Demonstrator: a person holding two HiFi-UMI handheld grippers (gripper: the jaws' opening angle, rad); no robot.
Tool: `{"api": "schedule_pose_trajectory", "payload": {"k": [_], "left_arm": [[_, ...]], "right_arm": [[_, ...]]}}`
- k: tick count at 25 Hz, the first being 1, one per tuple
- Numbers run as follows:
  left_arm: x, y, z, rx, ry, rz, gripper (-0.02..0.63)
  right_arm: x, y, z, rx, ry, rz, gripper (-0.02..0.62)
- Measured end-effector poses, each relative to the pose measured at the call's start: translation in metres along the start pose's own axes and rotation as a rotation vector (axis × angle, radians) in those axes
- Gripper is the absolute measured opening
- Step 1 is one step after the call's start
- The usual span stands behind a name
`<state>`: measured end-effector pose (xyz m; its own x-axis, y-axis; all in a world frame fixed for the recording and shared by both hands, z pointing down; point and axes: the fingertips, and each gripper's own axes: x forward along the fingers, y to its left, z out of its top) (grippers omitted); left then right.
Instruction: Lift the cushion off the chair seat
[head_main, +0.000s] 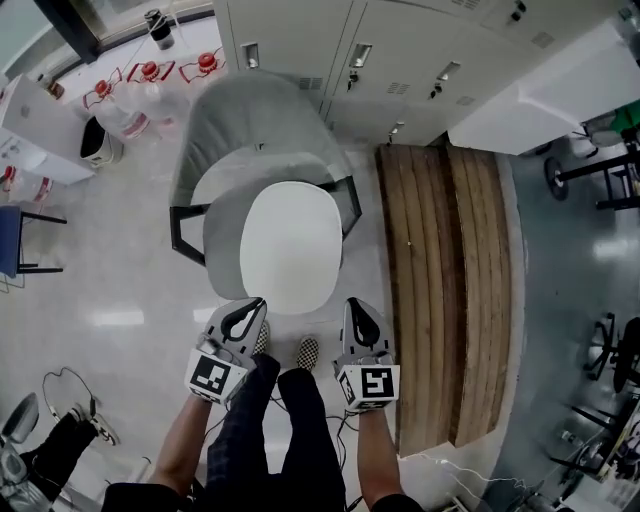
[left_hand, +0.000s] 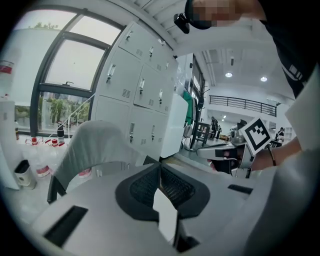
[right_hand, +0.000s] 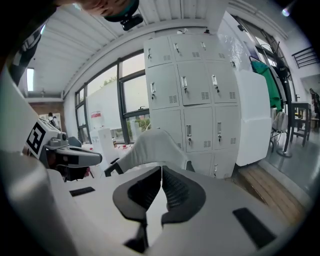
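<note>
Left gripper: tips pressed together with nothing pinched; only a pale sliver visible through the gap behind the tips.
Right gripper: closed tip to tip as well, empty.
Cushion: white, oval, lying flat on the seat just ahead of both sets of jaws; near edge falling between the two pairs of tips, close beside the left pair and a little apart from the right; contact with either not clear.
Chair: grey shell under the cushion, with a curved backrest rising beyond it, straight ahead of the jaws in both gripper views.
Marker cubes: black-and-white squares, one behind each pair of jaws, just ahead of the forearms.
Shoe: checkered, on the floor between the two grippers, behind the tips.
Wooden platform: slatted, long, off to the right of the right jaws, alongside the chair.
Lockers: pale grey doors well ahead of the jaws, behind the backrest.
Bottles: red-capped, far ahead and left of the left jaws, near the window.
</note>
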<state>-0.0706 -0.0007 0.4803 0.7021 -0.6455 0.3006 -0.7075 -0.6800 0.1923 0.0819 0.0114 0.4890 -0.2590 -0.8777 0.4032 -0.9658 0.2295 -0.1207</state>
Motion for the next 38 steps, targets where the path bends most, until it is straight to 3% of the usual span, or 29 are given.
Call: {"api": "schedule_pose_trajectory", "payload": {"k": [7,11,17,21,23,27,32,38], "left_arm": [[0.032,0.020,-0.048,-0.029,0.026,0.020,0.026],[0.047,0.030,-0.079,-0.013,0.102,0.026,0.026],[0.063,0.041,-0.113,-0.056,0.072,0.054,0.027],[0.068,0.050,-0.142,-0.051,0.135,0.052,0.026],[0.071,0.053,-0.156,-0.046,0.163,0.049,0.026],[0.082,0.057,-0.171,-0.076,0.124,0.059,0.026],[0.089,0.060,-0.189,-0.090,0.136,0.062,0.026],[0.094,0.058,-0.205,-0.090,0.173,0.047,0.026]], "right_arm": [[0.037,-0.022,-0.063,0.018,0.065,0.005,0.029],[0.055,-0.033,-0.098,0.024,0.099,0.012,0.029],[0.077,-0.045,-0.151,0.044,0.146,0.020,0.029],[0.090,-0.052,-0.183,0.038,0.173,0.014,0.029],[0.096,-0.056,-0.196,0.035,0.184,0.007,0.029],[0.108,-0.062,-0.218,0.047,0.202,-0.002,0.029],[0.118,-0.066,-0.235,0.026,0.210,-0.005,0.029],[0.128,-0.064,-0.262,0.129,0.246,0.034,0.031]]}}
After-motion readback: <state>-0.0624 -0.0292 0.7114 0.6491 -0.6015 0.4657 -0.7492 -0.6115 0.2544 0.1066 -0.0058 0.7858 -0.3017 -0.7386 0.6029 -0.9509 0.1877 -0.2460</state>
